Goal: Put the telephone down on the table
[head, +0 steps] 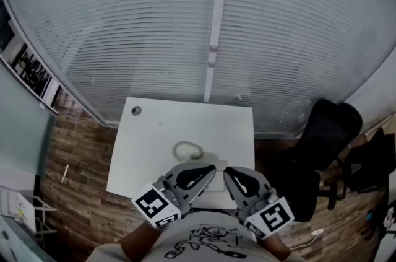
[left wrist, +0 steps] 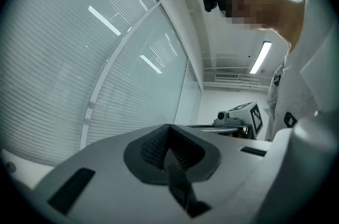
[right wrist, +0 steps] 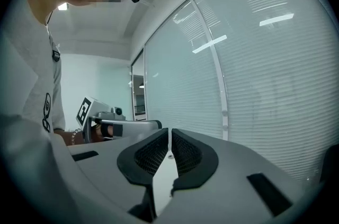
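On the white table (head: 148, 149) lies a pale coiled cord (head: 188, 149). A flat white thing, seemingly the telephone (head: 215, 187), shows between my two grippers; they hide most of it. My left gripper (head: 209, 171) (left wrist: 169, 130) is held level above the table, jaws shut with nothing between them. Close beside it is my right gripper (head: 228, 173) (right wrist: 169, 137), also shut and empty, with only a hairline slit between its pads. Each gripper view shows the other gripper and the window blinds, not the table.
A glass wall with blinds (head: 210, 19) runs behind the table. On the table's far left corner sits a round cable hole (head: 136, 110). A black office chair (head: 322, 143) stands to the right. Wood-pattern floor (head: 80, 161) lies on the left.
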`<state>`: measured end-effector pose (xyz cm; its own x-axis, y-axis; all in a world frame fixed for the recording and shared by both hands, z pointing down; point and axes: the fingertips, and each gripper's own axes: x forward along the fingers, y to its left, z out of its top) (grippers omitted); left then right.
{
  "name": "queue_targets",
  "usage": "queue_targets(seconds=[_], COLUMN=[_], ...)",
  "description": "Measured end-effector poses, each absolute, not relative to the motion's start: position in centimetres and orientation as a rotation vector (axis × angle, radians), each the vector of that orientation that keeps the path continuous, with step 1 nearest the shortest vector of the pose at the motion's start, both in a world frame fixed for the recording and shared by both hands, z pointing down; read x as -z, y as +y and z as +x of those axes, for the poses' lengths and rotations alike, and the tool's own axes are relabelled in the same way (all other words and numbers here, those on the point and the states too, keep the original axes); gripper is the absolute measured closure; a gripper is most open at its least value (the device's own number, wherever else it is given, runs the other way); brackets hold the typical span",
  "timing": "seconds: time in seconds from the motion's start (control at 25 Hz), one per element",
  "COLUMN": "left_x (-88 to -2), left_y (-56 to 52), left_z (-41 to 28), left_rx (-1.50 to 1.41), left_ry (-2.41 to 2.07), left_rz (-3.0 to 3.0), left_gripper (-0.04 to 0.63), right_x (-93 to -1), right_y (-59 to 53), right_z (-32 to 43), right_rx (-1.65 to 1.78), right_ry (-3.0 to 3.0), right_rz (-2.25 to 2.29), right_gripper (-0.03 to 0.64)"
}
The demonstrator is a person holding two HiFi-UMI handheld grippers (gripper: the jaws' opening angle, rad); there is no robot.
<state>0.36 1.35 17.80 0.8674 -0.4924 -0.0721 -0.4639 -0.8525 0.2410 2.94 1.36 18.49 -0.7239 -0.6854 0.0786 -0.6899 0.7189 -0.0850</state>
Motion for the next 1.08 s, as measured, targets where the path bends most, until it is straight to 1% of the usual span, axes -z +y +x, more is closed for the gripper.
queue_targets(seconds=[1.08], left_x=[-18.1], left_y=[0.9], left_z=[0.9], left_rx=[0.169], left_ry=[-0.737], left_rz=[2.793], left_gripper=[0.594], right_x=[-18.1], right_y=[0.7], right_z=[3.0], right_rx=[-0.169], right_ry=[-2.862], right_rz=[1.170], right_gripper=[0.578])
